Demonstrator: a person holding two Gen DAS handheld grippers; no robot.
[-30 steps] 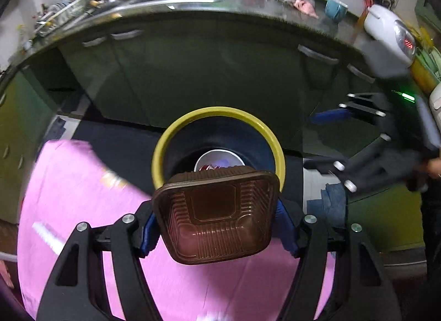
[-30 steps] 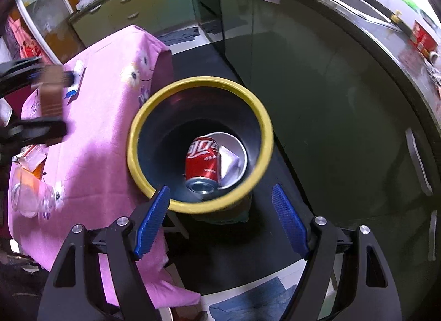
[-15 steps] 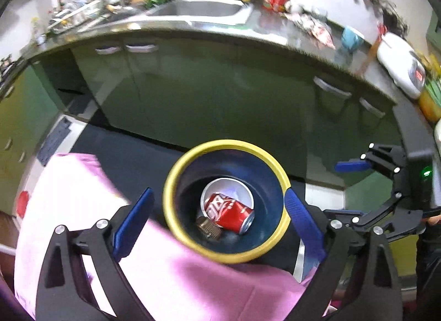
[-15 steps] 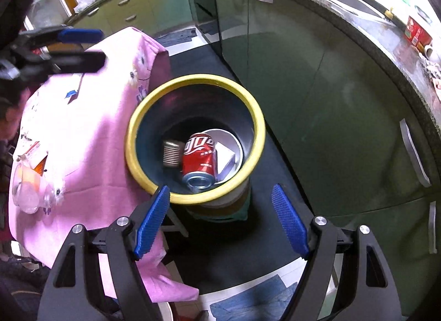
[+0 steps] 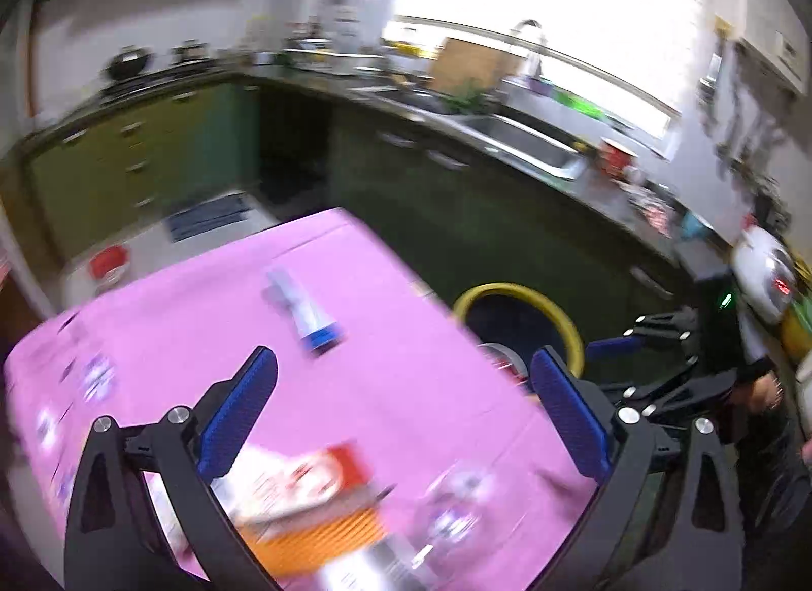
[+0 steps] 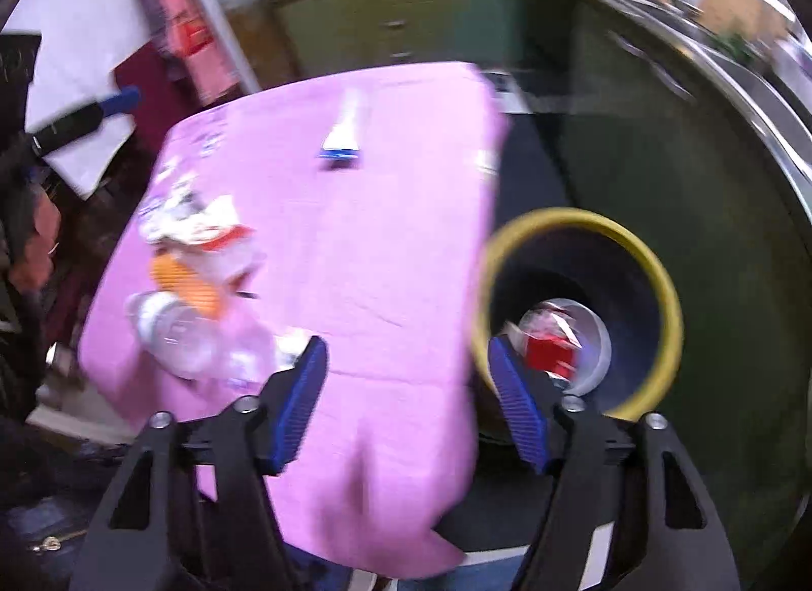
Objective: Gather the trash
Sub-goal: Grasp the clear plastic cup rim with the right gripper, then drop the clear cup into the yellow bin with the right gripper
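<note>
What is left to collect lies on the pink tablecloth (image 6: 385, 256): a crumpled wrapper (image 6: 198, 230) with red and orange print at the near left of the table, a clear plastic bottle (image 6: 177, 332) lying on its side just in front of it, touching or nearly so, and a white tube with a blue cap (image 6: 342, 134) alone toward the far side. All of it looks light. The wrapper seems soft and would crush flat under the pads, so any bunched fold should do; the bottle looks thin-walled and slick, likely to squirt out unless taken across its middle or at the neck; the tube is small and stiffer, best pinched across its body. There is print on the wrapper and on the tube, but motion blur leaves none of it readable. To the right of the table, on the floor, stands the yellow-rimmed bin (image 6: 660, 286), dark inside, with a red can (image 6: 548, 352) and a white bowl-like piece already at the bottom; the can's white lettering is too smeared to read here. The left gripper (image 5: 401, 413) hangs over the near part of the table, its jaws having just opened to their widest, with nothing between the blue pads. The right gripper (image 6: 406, 403) sits at the table's near right edge beside the bin, its jaws having just closed partway yet standing apart and empty. Beyond are green cabinets (image 5: 127, 159), a dark counter and a steel sink (image 5: 528, 139) under the window.
</note>
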